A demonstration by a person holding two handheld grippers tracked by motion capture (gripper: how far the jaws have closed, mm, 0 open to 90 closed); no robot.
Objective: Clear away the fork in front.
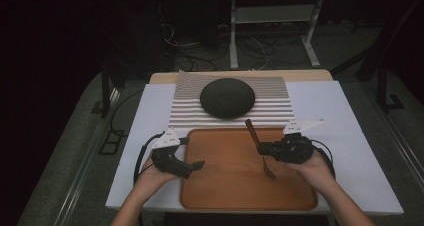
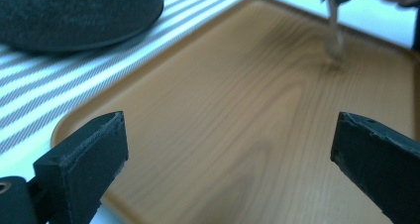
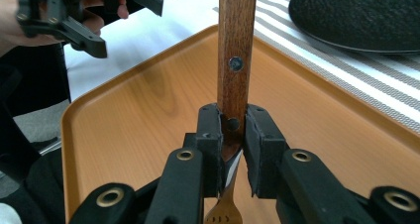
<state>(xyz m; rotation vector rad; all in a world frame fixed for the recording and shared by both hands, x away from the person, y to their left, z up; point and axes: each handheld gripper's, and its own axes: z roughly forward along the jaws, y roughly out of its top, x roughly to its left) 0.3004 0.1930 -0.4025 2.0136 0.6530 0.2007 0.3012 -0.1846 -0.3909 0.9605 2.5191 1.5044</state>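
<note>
A fork [image 1: 251,130] with a brown wooden handle stands nearly upright over the orange wooden tray [image 1: 225,186], tines [image 1: 269,172] down at the tray's surface. My right gripper [image 1: 261,148] is shut on the fork where handle meets metal. In the right gripper view the pads [image 3: 210,135] clamp the handle [image 3: 236,35] from both sides. My left gripper [image 1: 192,152] hangs open over the tray's left part, nothing between its jaws. In the left gripper view the gripper [image 2: 233,159] faces the bare tray [image 2: 223,110], with the fork [image 2: 336,35] farther off.
A dark round textured plate [image 1: 227,97] lies on a grey-and-white striped mat [image 1: 270,111] just behind the tray. Both rest on a white table cover [image 1: 345,136]. Beyond the table are a dark floor, cables and a metal stand [image 1: 272,16].
</note>
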